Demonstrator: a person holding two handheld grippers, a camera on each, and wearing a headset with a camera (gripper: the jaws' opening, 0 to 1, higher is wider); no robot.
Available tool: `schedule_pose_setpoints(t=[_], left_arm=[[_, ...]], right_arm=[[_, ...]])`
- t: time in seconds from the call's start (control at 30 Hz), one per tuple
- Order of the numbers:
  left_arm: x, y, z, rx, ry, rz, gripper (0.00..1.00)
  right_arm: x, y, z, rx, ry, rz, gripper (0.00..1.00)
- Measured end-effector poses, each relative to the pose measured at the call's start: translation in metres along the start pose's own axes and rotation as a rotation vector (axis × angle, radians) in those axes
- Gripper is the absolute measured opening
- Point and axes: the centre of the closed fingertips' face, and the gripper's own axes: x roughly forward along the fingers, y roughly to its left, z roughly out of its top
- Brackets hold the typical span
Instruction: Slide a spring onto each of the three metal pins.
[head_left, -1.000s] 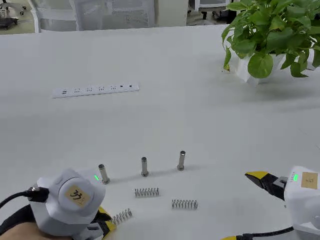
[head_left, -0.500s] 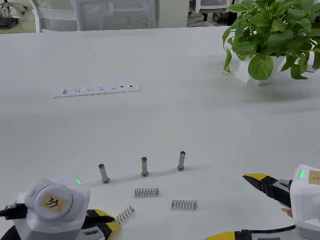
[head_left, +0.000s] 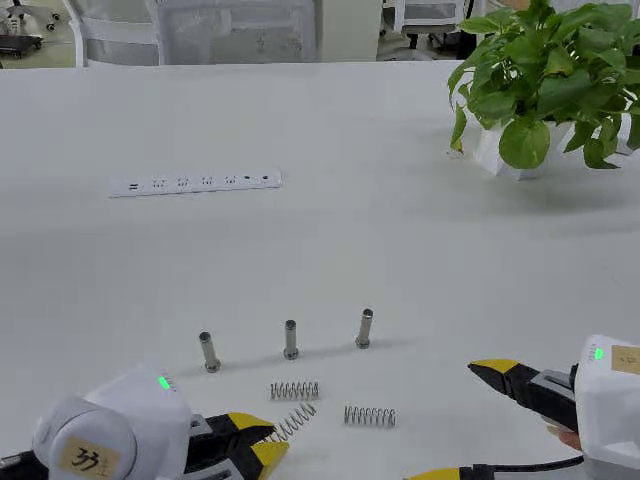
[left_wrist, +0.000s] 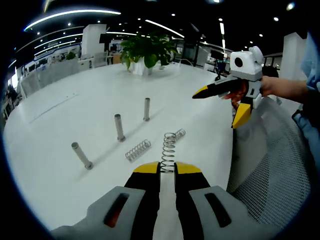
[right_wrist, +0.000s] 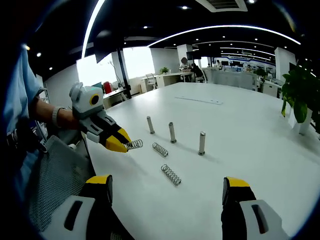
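Spring (head_left: 296, 421) now in left hand-held gripper (head_left: 266, 440)

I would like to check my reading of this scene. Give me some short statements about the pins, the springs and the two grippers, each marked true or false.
1. The three upright metal pins carry no spring. True.
2. The left gripper is open and empty. False: it is shut on a coiled wire spring.
3. Two loose springs lie on the white table, on the person's side of the pins. True.
4. The right gripper is shut. False: its jaws stand wide apart, holding nothing.
5. The leafy green potted plant stands between the pins. False: it is far off, at the table's far right.
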Motion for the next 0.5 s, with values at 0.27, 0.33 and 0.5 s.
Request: schedule_pose_setpoints(t=[0.27,0.33,0.5], left_arm=[[0.005,-0.015,0.013,0.017,-0.054,-0.065,0.07],[0.006,-0.018,0.014,0.02,-0.062,-0.078,0.07],[0.007,-0.021,0.016,0.036,-0.073,-0.092,0.07]], right_arm=[[0.012,0.015,0.016,0.057,-0.032,0.072,0.77],[0.016,0.021,0.02,0.07,-0.046,0.095,0.75],[0.022,0.034,0.026,0.112,-0.055,0.163,0.57]])
